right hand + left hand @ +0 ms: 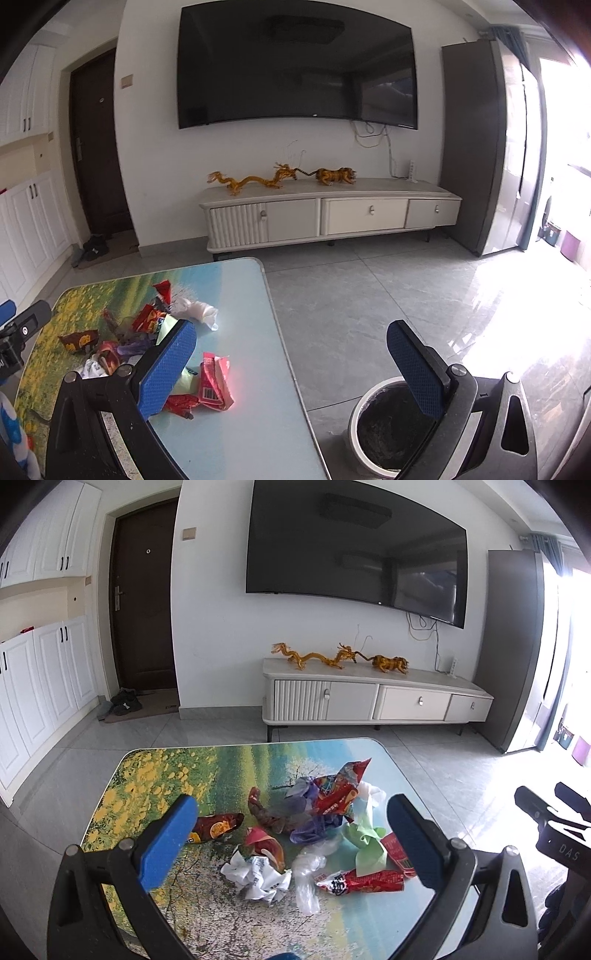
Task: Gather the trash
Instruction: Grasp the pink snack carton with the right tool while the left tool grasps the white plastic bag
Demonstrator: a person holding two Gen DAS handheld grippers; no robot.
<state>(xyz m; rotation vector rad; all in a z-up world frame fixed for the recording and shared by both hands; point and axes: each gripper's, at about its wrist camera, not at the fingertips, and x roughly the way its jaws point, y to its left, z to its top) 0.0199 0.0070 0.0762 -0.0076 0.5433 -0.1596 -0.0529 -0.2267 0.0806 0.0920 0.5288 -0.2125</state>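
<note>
A heap of trash lies on the landscape-printed table (155, 775): red snack wrappers (364, 880), a crumpled white paper (258, 877), a clear plastic bag (308, 867), a green scrap (364, 843), purple plastic (314, 823) and a brown wrapper (216, 825). My left gripper (291, 843) is open above the heap, its blue pads either side of it. My right gripper (291, 365) is open over the table's right edge (284, 354), holding nothing. A red wrapper (214, 382) lies by its left pad. A round bin (384, 424) with a dark liner stands on the floor below its right finger.
A white TV cabinet (373, 698) with golden dragon figures (314, 657) stands against the far wall under a large TV (354, 550). Grey tiled floor (388, 295) surrounds the table. The right gripper also shows at the right edge of the left wrist view (554, 812).
</note>
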